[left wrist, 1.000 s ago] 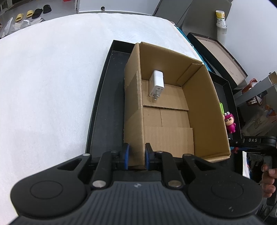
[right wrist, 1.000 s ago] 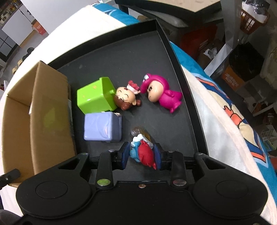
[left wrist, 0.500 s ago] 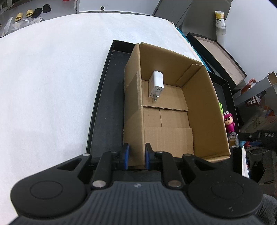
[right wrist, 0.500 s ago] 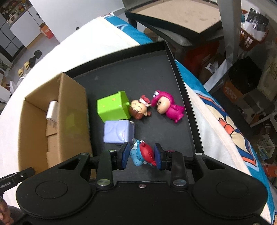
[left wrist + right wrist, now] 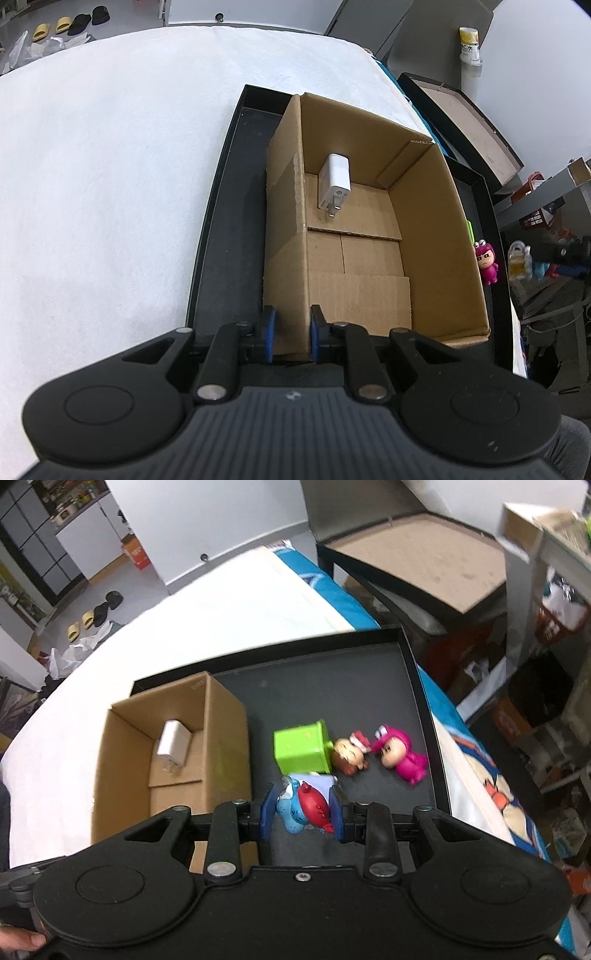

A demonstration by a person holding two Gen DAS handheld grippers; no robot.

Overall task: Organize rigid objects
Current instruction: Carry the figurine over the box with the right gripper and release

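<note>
Right wrist view: my right gripper [image 5: 301, 812] grips the toy [image 5: 304, 806]; left gripper [image 5: 290, 334] clamps the box [image 5: 424, 206] wall. I should clear the rim before releasing.

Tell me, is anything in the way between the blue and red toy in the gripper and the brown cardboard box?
Nothing visible blocks it. The right gripper holds the blue and red toy figure lifted above the black tray. The open brown cardboard box sits just to its left, holding only a white charger plug. The left gripper clamps the box's near corner.
</note>
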